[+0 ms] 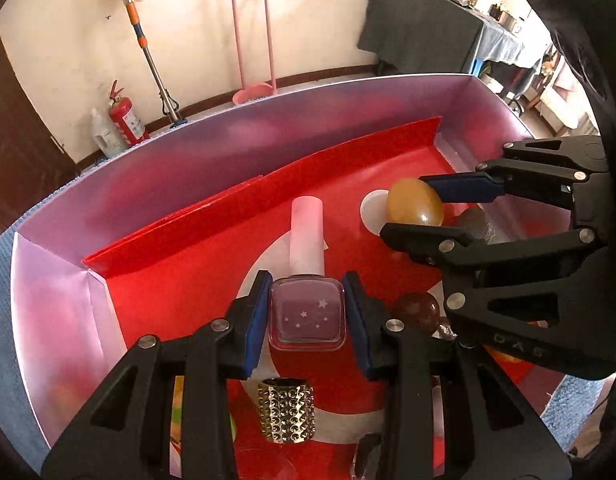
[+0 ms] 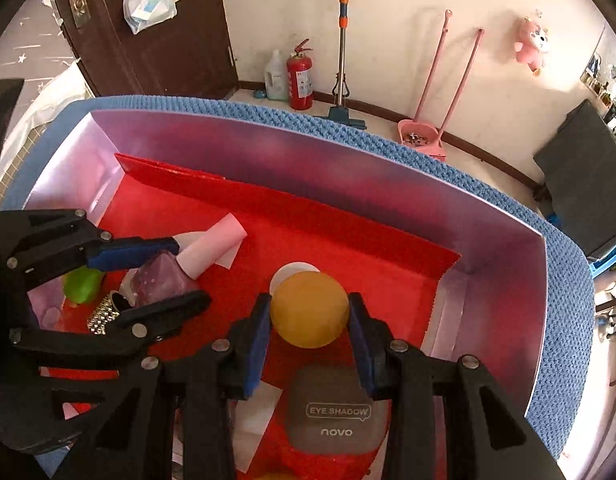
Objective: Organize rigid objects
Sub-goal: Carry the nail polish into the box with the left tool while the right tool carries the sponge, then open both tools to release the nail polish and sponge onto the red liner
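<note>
We have both grippers down inside the box (image 2: 348, 168), each with a thing between its pads. Our left gripper (image 1: 306, 314) has its jaws closed in on the glass body of the nail polish (image 1: 306, 312), blue pads touching both sides, pink cap pointing away toward the far wall; the bottle looks low over the red liner (image 1: 179, 272), and we cannot tell if it rests on it or is just off it. Our right gripper (image 2: 310, 314) is narrowed onto the yellow ball (image 2: 309, 309), pads on both flanks, over a white spot on the liner. Progress, as a judgement: well along, since most items already lie in the box and nothing loose shows on the blue mat (image 2: 388, 136) outside it; what seems left is setting these two down and maybe tidying the pile. Box contents: studded gold ring (image 1: 285, 410) just near of the bottle, a brown ball (image 1: 418, 312) beside the left gripper's right finger, an eye shadow case (image 2: 338, 414) just under the right gripper, a green thing (image 2: 81, 284) by the left wall, only partly seen. A few more bits near the bottom edges are too cut off to name. The liner is folded up along the far wall.
</note>
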{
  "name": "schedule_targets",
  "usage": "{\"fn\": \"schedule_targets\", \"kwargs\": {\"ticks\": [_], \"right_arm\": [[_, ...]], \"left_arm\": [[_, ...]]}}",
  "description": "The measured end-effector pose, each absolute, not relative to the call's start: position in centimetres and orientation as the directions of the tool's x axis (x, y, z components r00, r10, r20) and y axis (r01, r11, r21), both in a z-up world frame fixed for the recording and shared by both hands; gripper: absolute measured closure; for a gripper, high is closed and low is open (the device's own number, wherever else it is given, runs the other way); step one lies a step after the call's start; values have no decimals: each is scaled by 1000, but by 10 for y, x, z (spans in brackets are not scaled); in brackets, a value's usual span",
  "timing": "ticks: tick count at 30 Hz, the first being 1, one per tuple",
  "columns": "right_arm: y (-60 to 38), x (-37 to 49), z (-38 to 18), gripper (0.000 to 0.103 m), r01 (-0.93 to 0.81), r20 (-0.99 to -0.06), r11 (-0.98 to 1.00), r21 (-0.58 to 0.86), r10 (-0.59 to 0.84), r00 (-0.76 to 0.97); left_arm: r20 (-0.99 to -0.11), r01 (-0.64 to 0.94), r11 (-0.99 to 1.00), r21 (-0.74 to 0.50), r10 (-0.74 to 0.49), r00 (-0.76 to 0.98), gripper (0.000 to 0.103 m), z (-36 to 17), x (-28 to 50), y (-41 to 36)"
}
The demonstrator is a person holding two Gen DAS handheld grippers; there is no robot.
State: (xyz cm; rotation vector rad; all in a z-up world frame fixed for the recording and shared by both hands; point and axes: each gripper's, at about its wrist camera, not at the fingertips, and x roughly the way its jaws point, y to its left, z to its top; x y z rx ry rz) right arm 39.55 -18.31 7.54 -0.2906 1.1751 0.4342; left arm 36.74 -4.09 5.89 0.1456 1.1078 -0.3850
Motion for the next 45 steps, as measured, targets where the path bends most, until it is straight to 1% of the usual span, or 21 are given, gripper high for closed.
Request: {"fn": "schedule_targets", "kwargs": {"ticks": [4,18,23,27,30,32,35,36,39,40,41,43,45], "right_arm": [[-179,394,75,63,-481,-931,876,-16,162,326],[-177,392,74,61,-478,-931,878,-5,170,322],[-178,392,74,60,-478,-932,878,-4,170,320],[-180,391,74,56,-473,-932,881,-4,168,321],[-182,388,76,55,-471,-930,882,-5,168,325],[-182,385,78,54,-470,-929,883,-10,165,330],[-184,379,83,50,-464,-926,886,-16,162,342],[-187,379,85,48,-462,-925,887,-17,162,345],[-191,374,93,47,-456,-920,890,-15,167,355],[-191,370,96,47,-453,-918,891,-14,168,360],[-192,368,99,47,-450,-916,893,-14,170,365],[-195,364,107,42,-445,-910,895,-14,174,378],[-196,356,116,38,-440,-901,898,-13,181,395]], "left_arm": [[-893,366,927,-84,-233,386,69,59,370,-40],[-894,366,928,-73,-223,389,69,57,370,-39],[-892,363,929,-72,-223,394,68,58,370,-39],[-889,363,929,-74,-227,398,68,59,368,-37],[-886,357,932,-65,-219,408,63,61,366,-36],[-883,350,934,-63,-216,417,58,63,365,-33],[-877,337,938,-73,-222,427,53,68,361,-29],[-873,335,939,-77,-226,432,52,71,358,-28],[-862,335,940,-68,-225,455,52,80,350,-25],[-857,335,940,-63,-223,464,50,83,346,-25],[-853,335,940,-59,-222,473,46,87,343,-24],[-836,332,942,-47,-219,503,40,97,334,-23],[-818,332,943,-33,-216,533,39,107,325,-22]]}}
